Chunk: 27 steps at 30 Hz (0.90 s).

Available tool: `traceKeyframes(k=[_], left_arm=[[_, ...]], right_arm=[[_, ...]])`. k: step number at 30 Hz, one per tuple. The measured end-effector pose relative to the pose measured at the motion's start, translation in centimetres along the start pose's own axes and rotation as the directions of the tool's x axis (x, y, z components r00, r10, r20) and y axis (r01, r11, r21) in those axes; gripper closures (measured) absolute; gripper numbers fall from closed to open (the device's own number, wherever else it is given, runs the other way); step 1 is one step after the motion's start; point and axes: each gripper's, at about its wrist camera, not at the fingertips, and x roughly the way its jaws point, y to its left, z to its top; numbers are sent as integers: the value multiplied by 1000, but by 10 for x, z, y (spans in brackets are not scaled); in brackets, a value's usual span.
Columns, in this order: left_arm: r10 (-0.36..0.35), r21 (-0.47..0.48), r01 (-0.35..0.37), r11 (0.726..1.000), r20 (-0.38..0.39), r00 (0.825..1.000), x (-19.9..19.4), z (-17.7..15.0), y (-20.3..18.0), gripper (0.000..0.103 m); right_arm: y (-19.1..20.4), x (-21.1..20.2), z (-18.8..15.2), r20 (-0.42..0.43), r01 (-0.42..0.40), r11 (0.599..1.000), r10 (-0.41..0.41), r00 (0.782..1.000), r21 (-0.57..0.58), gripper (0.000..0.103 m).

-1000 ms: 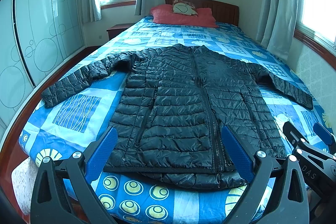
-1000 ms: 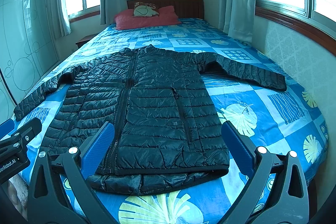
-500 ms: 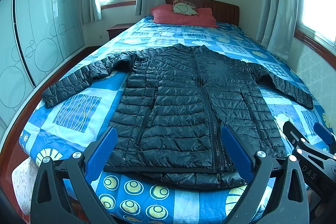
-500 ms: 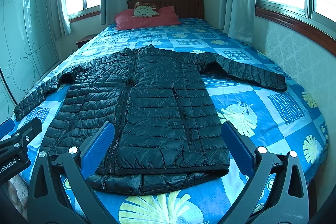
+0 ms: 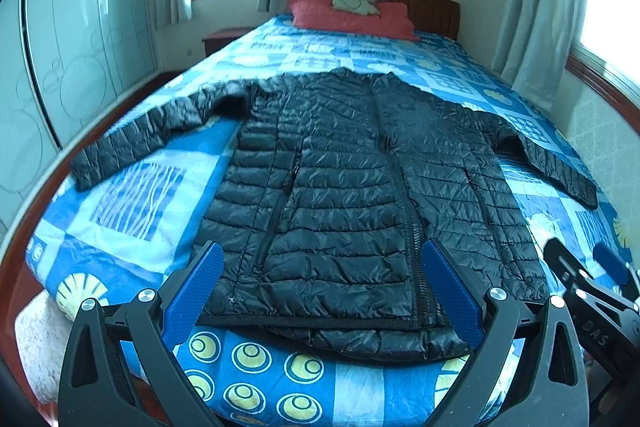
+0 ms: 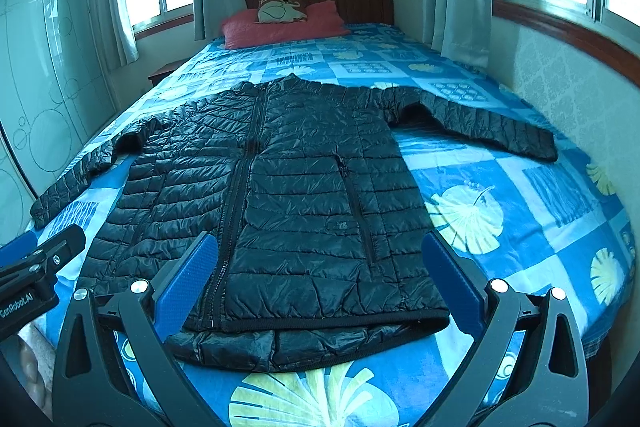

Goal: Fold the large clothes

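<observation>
The black puffer jacket lies flat and zipped on the blue patterned bed, collar toward the red pillow at the top of the frame, hem toward the bottom edge, right in front of both claws. So its long axis, the zip line, runs straight up the picture, away from the tools. Both sleeves are thrown out sideways.

The left claw is spread wide and holds nothing, hovering over the hem with the zip just inside its right-hand finger. In the right wrist view the right claw is just as wide and just as empty, and there the zip sits near its left-hand finger.

Here's the hinge of it: the left sleeve runs out to the middle left of the frame, so the left claw is the nearer one; the right sleeve reaches the middle right, nearer the right claw. Nothing looks folded yet.
</observation>
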Motion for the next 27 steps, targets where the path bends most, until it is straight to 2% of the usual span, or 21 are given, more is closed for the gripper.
traceKeyframes(k=[6, 7, 8, 9, 14, 16, 20, 23, 27], left_arm=[[1, -62, -5, 998, -62, 998, 39, 14, 28, 5], [16, -64, -20, 998, -61, 998, 42, 16, 30, 5], [51, -78, -55, 995, -55, 997, 51, 21, 39, 5], [70, -91, -75, 993, -57, 996, 59, 25, 45, 5], [126, -176, -138, 975, -81, 989, 99, 43, 80, 5], [149, -219, -167, 961, -95, 984, 115, 49, 97, 5], [178, -302, -209, 930, -126, 976, 140, 55, 126, 5], [189, -345, -230, 910, -150, 971, 155, 56, 139, 5], [218, -344, -271, 899, -185, 958, 172, 54, 144, 5]], right_arm=[[-30, 27, 2, -24, -29, 996, 32, 999, 86, 4], [-33, 32, 2, -28, -26, 995, 29, 999, 95, 9], [-40, 38, 3, -37, -19, 994, 23, 999, 107, 25], [-49, 47, 5, -58, -5, 992, 12, 998, 127, 32], [-98, 76, 16, -77, 10, 971, 9, 997, 240, 31], [-128, 88, 23, -64, 49, 955, -31, 997, 292, 29], [-181, 109, 34, -58, 89, 910, -71, 996, 405, 29], [-231, 124, 42, -42, 116, 854, -110, 993, 507, 29], [-299, 142, 48, -18, 137, 755, -164, 986, 641, 29]])
